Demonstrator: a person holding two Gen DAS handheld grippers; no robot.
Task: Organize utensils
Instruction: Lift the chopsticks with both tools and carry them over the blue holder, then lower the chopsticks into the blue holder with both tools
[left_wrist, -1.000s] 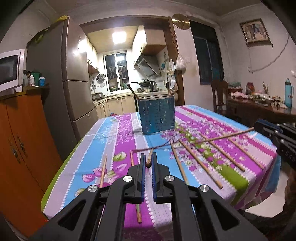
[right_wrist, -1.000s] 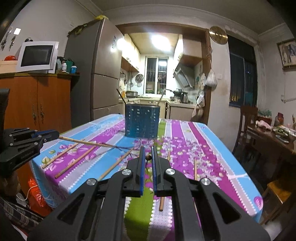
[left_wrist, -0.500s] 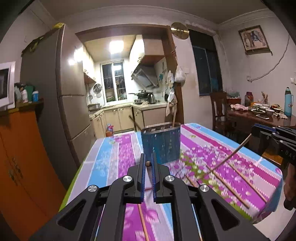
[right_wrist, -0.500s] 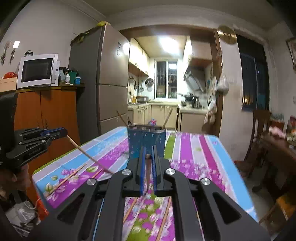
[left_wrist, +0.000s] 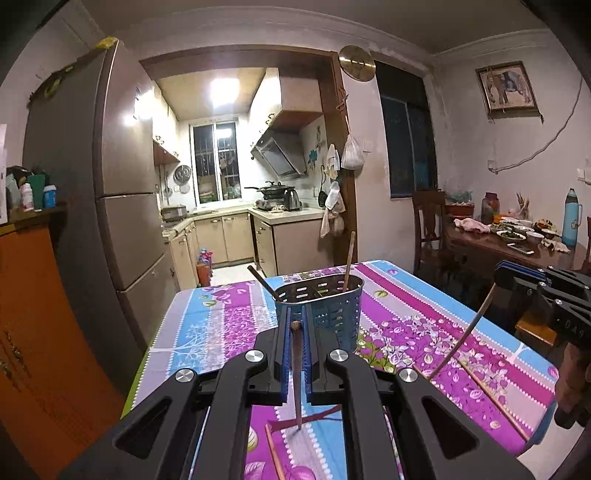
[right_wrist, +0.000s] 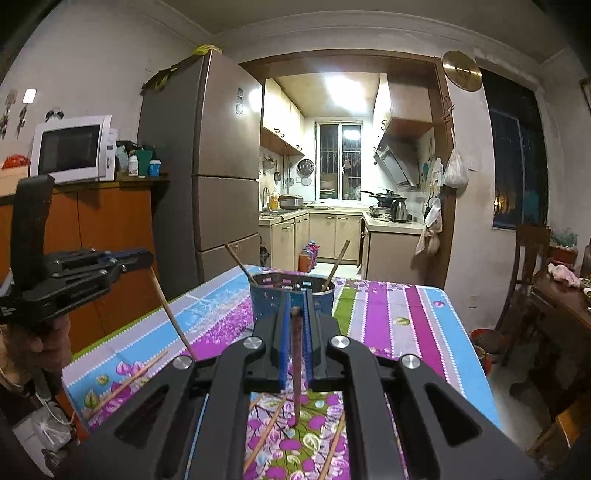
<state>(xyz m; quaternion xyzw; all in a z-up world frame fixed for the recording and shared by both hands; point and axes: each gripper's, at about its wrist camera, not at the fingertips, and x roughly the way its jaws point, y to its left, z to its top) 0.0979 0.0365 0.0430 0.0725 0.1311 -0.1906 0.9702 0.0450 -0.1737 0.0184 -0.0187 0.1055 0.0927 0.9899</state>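
Chopsticks of thin brown wood: 1 (left_wrist: 295, 369) is clamped in the left gripper (left_wrist: 294, 325), another (right_wrist: 296, 362) in the right gripper (right_wrist: 295, 314). Both hang tip-down above the floral striped tablecloth (left_wrist: 406, 317), before the blue perforated metal holder (left_wrist: 325, 306). No writing is legible.

A blue perforated metal utensil holder (left_wrist: 320, 310) stands upright on the desk, with two chopsticks (left_wrist: 348, 260) leaning out of it. Each gripper has one wooden chopstick (left_wrist: 295, 369) pinched upright, tip down. More chopsticks (right_wrist: 125, 382) lie scattered flat on the flowered cloth.
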